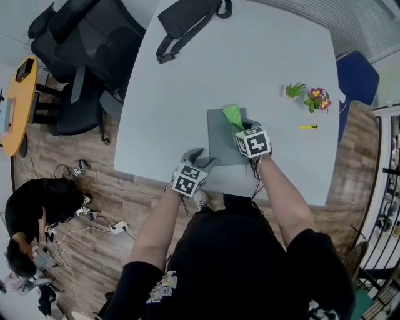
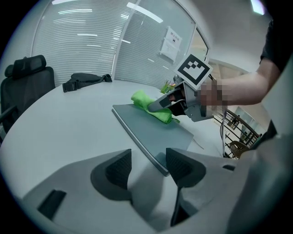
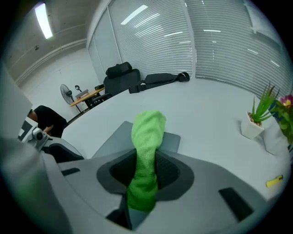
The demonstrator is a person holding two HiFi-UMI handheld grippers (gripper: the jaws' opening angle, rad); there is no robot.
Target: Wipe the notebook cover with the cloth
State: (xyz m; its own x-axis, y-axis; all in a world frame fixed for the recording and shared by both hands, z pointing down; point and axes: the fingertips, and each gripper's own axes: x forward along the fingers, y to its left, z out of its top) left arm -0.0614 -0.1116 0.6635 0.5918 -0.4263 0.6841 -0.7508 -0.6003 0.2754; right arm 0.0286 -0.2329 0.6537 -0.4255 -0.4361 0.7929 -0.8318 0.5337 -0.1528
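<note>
A grey notebook [image 1: 220,140] lies flat on the pale table [image 1: 250,62], close to its near edge. My right gripper [image 1: 241,127] is shut on a green cloth [image 1: 233,115], whose free end rests on the notebook's far part. In the right gripper view the cloth [image 3: 145,151] runs up between the jaws of the right gripper [image 3: 145,171], over the notebook [image 3: 112,139]. My left gripper [image 1: 203,158] is open at the notebook's near left corner. In the left gripper view that corner of the notebook [image 2: 155,137] lies between the jaws of the left gripper [image 2: 149,167].
A black bag [image 1: 187,19] lies at the table's far side. Two small potted plants [image 1: 294,91] [image 1: 317,99] and a yellow item [image 1: 307,127] sit right of the notebook. Black office chairs [image 1: 87,56] stand to the left. A person [image 1: 28,212] crouches on the floor among cables.
</note>
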